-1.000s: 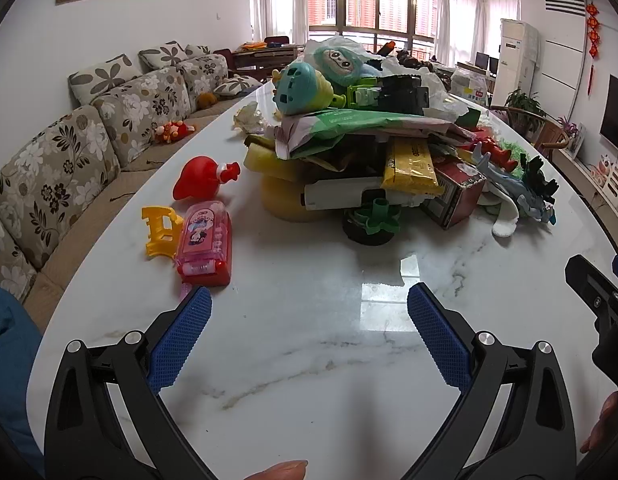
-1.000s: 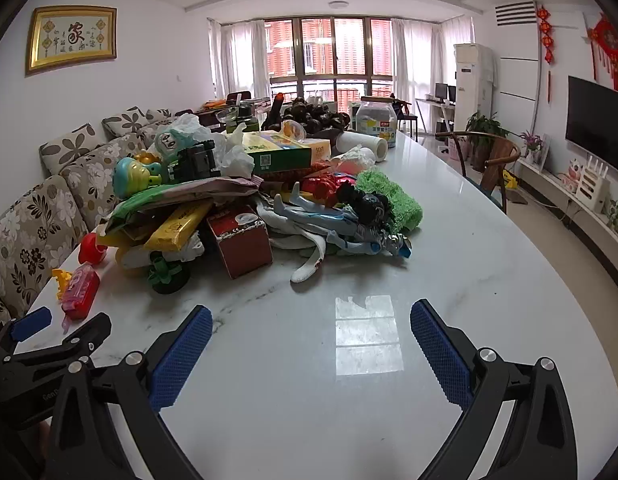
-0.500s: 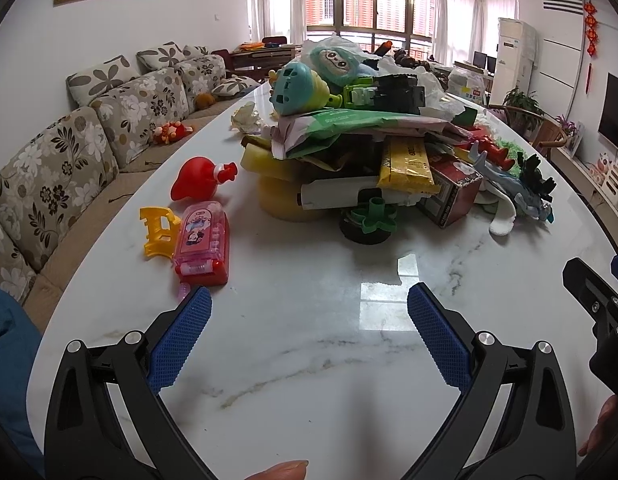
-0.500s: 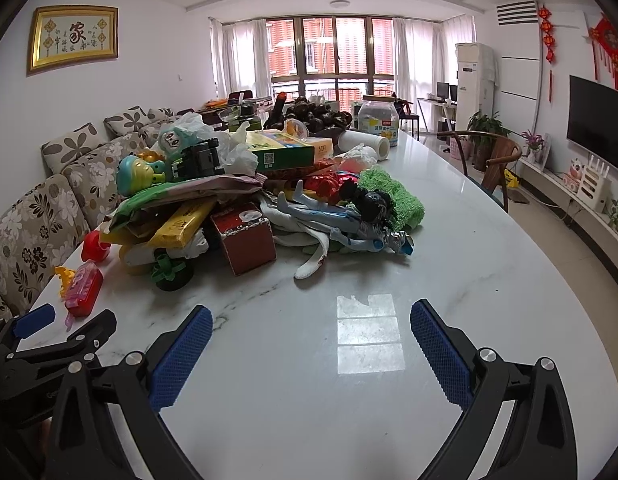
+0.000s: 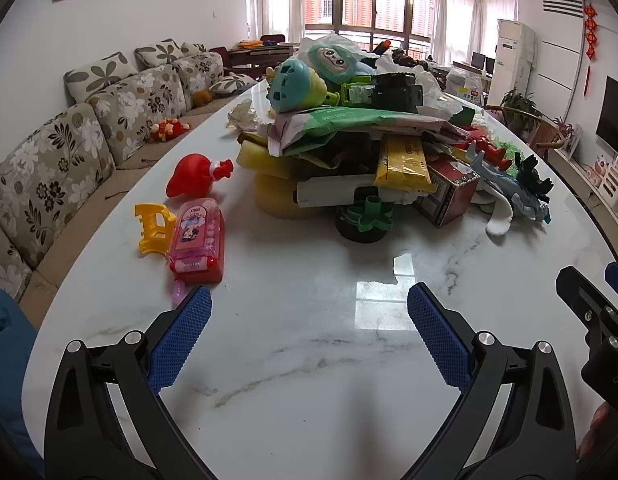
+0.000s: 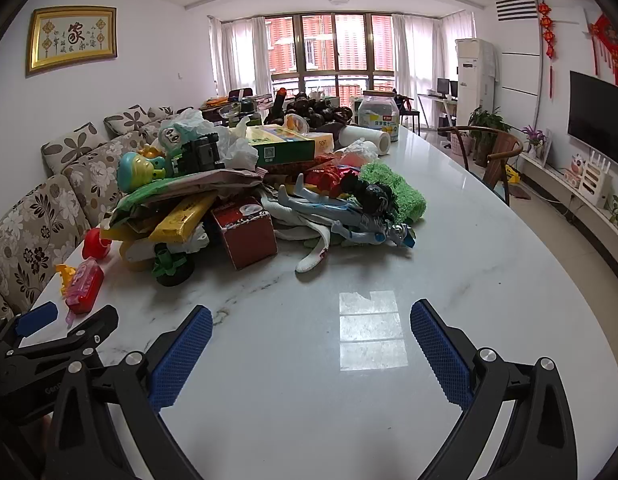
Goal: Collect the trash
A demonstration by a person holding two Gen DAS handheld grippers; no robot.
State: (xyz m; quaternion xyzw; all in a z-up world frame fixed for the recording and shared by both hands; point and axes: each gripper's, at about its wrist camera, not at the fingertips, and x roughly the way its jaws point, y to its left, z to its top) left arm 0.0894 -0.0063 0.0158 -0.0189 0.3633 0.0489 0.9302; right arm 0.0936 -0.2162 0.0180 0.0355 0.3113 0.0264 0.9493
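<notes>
A big pile of toys, boxes and wrappers (image 5: 361, 136) sits mid-table on the white marble table (image 5: 309, 320); it also shows in the right wrist view (image 6: 245, 184). It holds a yellow packet (image 5: 405, 160), a red box (image 5: 449, 188), a crumpled white plastic bag (image 6: 237, 144) and a white sock (image 6: 315, 256). My left gripper (image 5: 307, 336) is open and empty, well short of the pile. My right gripper (image 6: 309, 344) is open and empty, to the right of the left one.
A pink toy case (image 5: 197, 240), a yellow plastic piece (image 5: 153, 228) and a red toy (image 5: 193, 174) lie left of the pile. A floral sofa (image 5: 69, 160) runs along the table's left side. A wooden chair (image 6: 493, 152) stands at the right.
Both grippers have eased slightly forward and upward toward the pile. Both stay open and empty.
</notes>
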